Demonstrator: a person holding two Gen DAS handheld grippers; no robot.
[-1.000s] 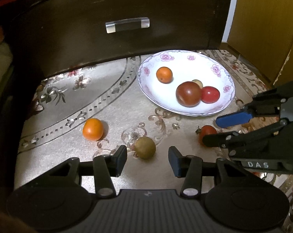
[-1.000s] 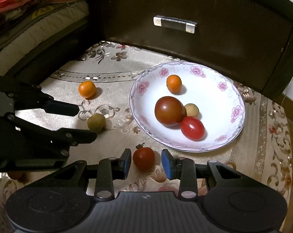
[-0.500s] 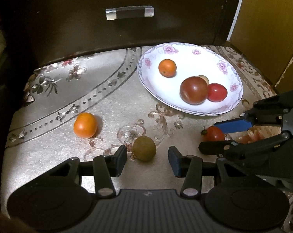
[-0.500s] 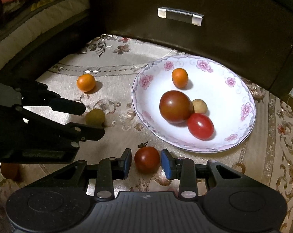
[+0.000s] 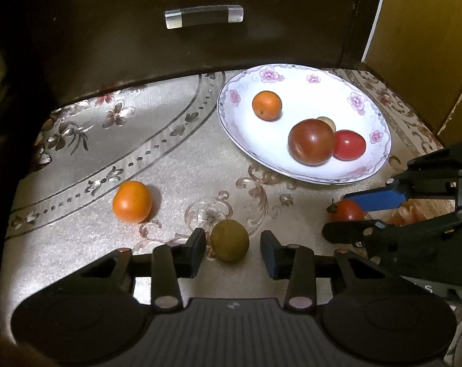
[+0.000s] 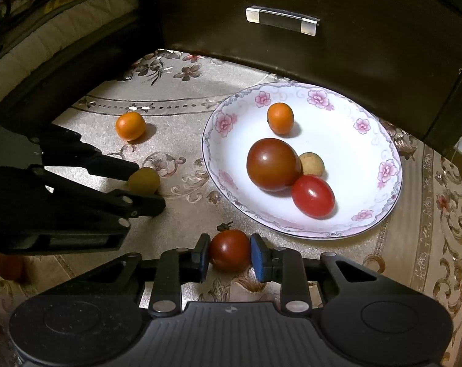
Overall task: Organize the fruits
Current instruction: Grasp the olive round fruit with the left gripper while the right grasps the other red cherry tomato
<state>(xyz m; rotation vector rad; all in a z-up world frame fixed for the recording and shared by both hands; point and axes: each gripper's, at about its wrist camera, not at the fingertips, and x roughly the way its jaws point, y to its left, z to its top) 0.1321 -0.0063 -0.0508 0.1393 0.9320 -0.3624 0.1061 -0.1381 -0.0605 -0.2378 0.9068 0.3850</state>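
Observation:
A white flowered plate [image 5: 231,113] [image 6: 212,153] holds a small orange [image 5: 266,105], a large dark red tomato [image 5: 311,142], a red tomato [image 5: 348,145] and a tan fruit [image 6: 312,163]. On the patterned cloth, an olive-brown fruit [image 5: 230,240] [image 6: 143,180] lies between the jaws of my left gripper [image 5: 233,244]. Those jaws are closing, with a gap still showing on the right side. My right gripper [image 6: 229,253] is shut on a small dark red tomato [image 6: 229,249] [image 5: 347,211] that rests on the cloth. A loose orange [image 5: 132,202] [image 6: 130,125] sits further left.
A dark wooden drawer front with a handle [image 5: 204,15] [image 6: 281,20] rises right behind the cloth. A yellow panel [image 5: 430,30] stands at the right, bedding [image 6: 47,15] at the left. Another reddish fruit [image 6: 9,267] lies under the left gripper's body.
The right jaws have closed onto the small tomato. The left jaws have narrowed around the olive-brown fruit. Both hands have stayed nearly in place.

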